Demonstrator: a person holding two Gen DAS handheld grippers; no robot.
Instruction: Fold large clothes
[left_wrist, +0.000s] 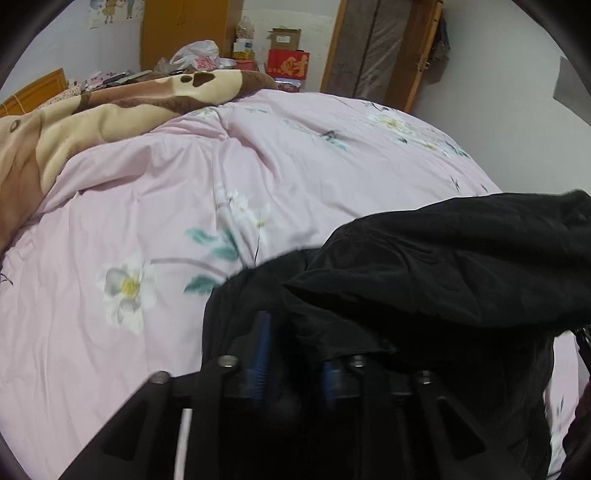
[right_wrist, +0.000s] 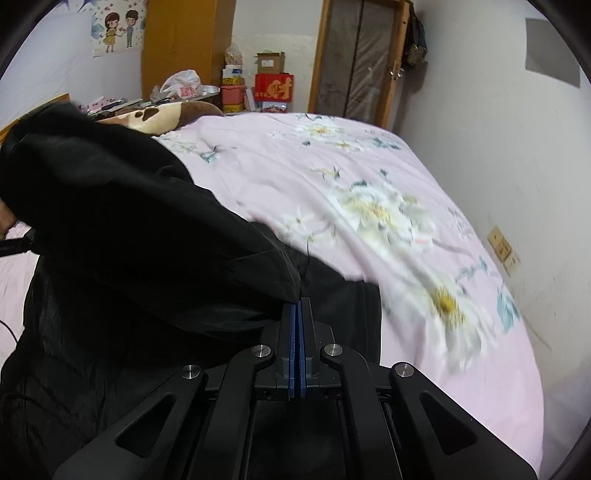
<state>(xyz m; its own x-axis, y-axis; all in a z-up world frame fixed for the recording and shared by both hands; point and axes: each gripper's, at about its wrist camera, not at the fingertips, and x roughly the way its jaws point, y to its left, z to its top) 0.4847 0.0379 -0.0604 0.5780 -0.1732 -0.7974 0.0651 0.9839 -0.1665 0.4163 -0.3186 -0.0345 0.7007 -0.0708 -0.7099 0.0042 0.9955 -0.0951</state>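
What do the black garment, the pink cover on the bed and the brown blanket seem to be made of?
Black garment: probably a thin woven fabric, matte, with a faint sheen on its soft drooping folds. Pink cover: likely smooth printed cotton or a similar weave; it shows fine creases and flat printed flowers. Brown blanket: apparently plush fleece; its surface looks fuzzy and its folds thick and rounded.

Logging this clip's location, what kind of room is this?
Most likely a home bedroom: a bed under a pink floral duvet, a brown plush blanket at its head, and a wooden wardrobe by the wall.
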